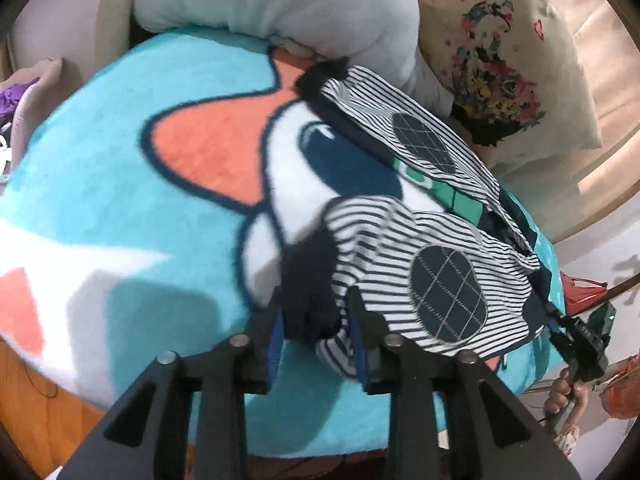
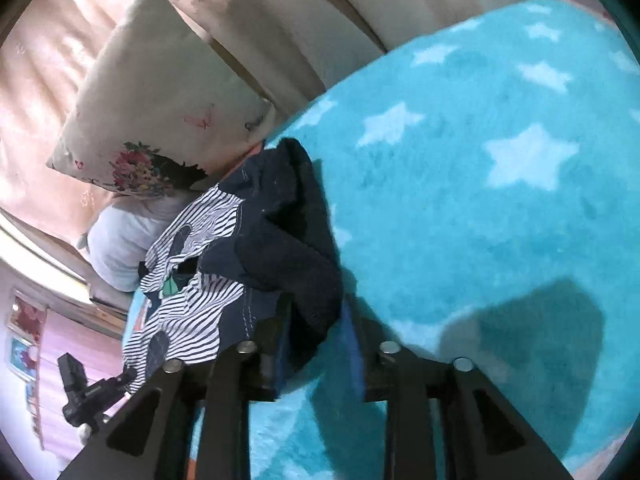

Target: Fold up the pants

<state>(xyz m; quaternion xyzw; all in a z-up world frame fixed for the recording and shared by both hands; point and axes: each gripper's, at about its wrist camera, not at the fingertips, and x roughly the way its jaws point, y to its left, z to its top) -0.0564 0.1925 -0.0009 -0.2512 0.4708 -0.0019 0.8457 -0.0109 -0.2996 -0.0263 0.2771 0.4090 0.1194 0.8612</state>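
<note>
The pants [image 1: 404, 240] are small, navy-and-white striped, with round navy knee patches and dark cuffs. They lie on a turquoise cartoon blanket [image 1: 120, 200]. My left gripper [image 1: 316, 320] is shut on a dark cuff at the end of one leg, lifted a little off the blanket. In the right wrist view the pants [image 2: 224, 264] stretch away to the left, and my right gripper [image 2: 316, 320] is shut on the dark navy waist fabric. The right gripper also shows at the lower right of the left wrist view [image 1: 576, 340].
A grey pillow [image 1: 280, 4] and a floral cushion [image 1: 500, 68] lie at the head of the bed beyond the pants. The blanket with white stars [image 2: 500, 160] spreads to the right. A wooden floor [image 1: 36, 412] shows below the bed edge.
</note>
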